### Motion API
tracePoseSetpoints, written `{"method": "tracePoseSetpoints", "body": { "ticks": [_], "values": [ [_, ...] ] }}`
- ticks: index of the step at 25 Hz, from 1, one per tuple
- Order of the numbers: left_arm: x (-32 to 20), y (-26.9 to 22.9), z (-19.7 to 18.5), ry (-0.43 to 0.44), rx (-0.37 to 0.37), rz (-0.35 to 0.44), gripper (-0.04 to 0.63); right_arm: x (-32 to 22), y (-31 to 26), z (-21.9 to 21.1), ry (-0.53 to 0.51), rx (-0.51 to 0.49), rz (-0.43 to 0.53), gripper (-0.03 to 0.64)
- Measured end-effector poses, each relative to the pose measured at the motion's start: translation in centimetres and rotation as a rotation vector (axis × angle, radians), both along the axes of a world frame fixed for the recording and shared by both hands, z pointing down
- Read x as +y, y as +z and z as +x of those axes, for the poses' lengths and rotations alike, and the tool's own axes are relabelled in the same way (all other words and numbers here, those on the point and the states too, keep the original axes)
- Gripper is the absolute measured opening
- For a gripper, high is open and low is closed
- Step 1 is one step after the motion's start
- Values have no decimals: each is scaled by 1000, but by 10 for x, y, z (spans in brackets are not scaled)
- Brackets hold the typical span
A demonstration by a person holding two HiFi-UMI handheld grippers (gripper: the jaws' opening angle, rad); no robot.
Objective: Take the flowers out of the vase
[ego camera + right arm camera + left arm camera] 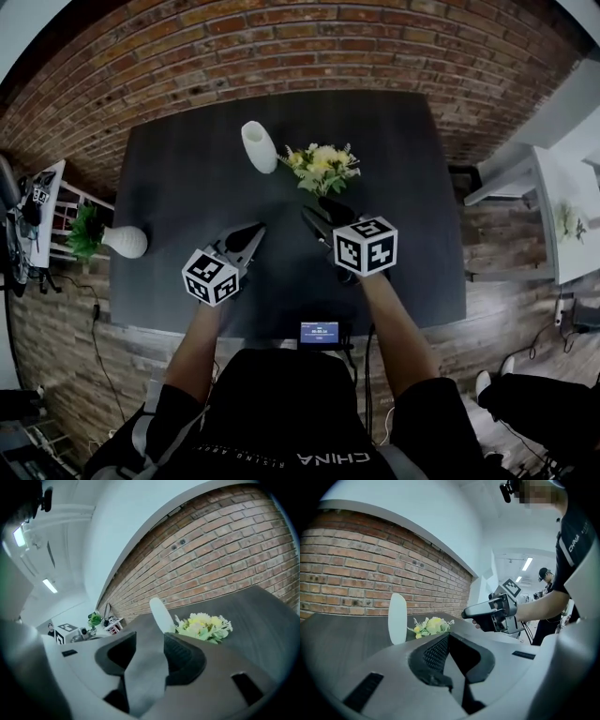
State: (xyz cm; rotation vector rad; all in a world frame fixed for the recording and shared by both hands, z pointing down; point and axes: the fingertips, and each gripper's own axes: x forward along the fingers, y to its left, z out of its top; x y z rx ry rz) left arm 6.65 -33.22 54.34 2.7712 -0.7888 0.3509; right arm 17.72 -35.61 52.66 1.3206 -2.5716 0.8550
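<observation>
A white vase (pixel 259 147) stands upright at the back of the dark table (pixel 169 206). A bunch of yellow and white flowers (pixel 322 169) lies on the tabletop just right of it, outside the vase. My right gripper (pixel 317 214) hovers just in front of the flowers, open, with nothing between its jaws. In the right gripper view the vase (pixel 161 615) and flowers (pixel 204 626) lie beyond the right gripper (pixel 150 648). My left gripper (pixel 251 231) is shut and empty, in front of the vase. The left gripper view shows the vase (pixel 397 618), the flowers (pixel 431 626) and the right gripper (pixel 487 613).
A brick wall (pixel 309 47) runs behind the table. A small screen device (pixel 320 332) sits at the table's front edge. Left of the table is a shelf with a round white vase holding a green plant (pixel 124 241). A white table (pixel 562 216) stands at the right.
</observation>
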Motion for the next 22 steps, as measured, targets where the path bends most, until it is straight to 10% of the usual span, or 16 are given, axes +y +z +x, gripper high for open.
{"method": "tracePoseSetpoints", "body": {
  "ticks": [6, 22],
  "values": [
    [32, 2, -26, -40, 7, -17, 3, 33, 1, -11, 37, 21, 19, 7],
    [184, -27, -135, 55, 122, 44, 3, 199, -32, -111, 150, 151, 100, 6]
  ]
}}
